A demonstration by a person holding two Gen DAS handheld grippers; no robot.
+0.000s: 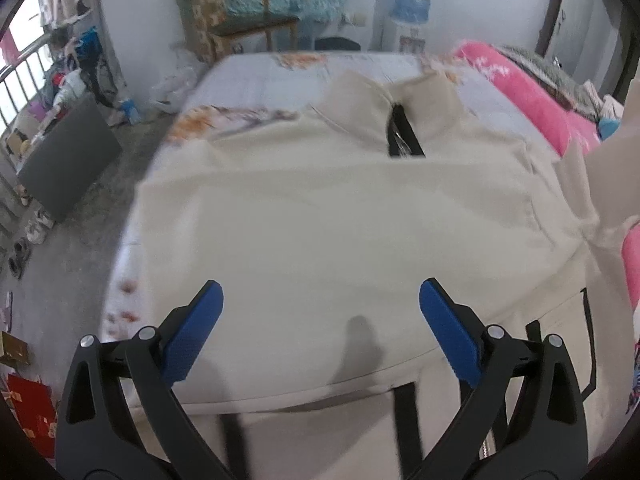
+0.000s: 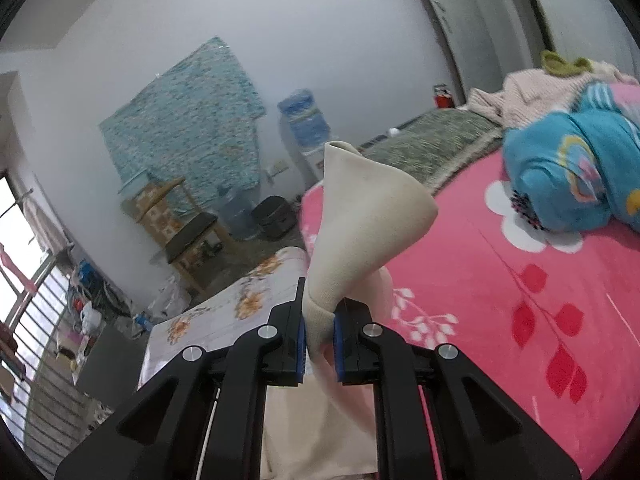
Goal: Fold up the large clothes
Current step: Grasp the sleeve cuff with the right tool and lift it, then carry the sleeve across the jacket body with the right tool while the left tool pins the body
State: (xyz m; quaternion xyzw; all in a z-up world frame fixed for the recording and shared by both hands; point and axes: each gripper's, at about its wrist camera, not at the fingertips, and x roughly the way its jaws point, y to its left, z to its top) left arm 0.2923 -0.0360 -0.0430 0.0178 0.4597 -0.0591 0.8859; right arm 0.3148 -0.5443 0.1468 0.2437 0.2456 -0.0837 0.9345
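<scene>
White walls [image 2: 320, 40], barred window [image 1: 24, 80], wooden chair [image 1: 240, 12], grey floor [image 1: 80, 240]

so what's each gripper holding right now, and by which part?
Right gripper: shut on the cream fabric garment, pinching a bunched end, apparently a sleeve cuff, lifted off the bed. Left gripper: open above the garment, holding nothing.

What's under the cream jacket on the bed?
The cream jacket lies on a floral sheet that shows past its collar and left edge. Whatever is under its middle is covered and cannot be seen.
</scene>
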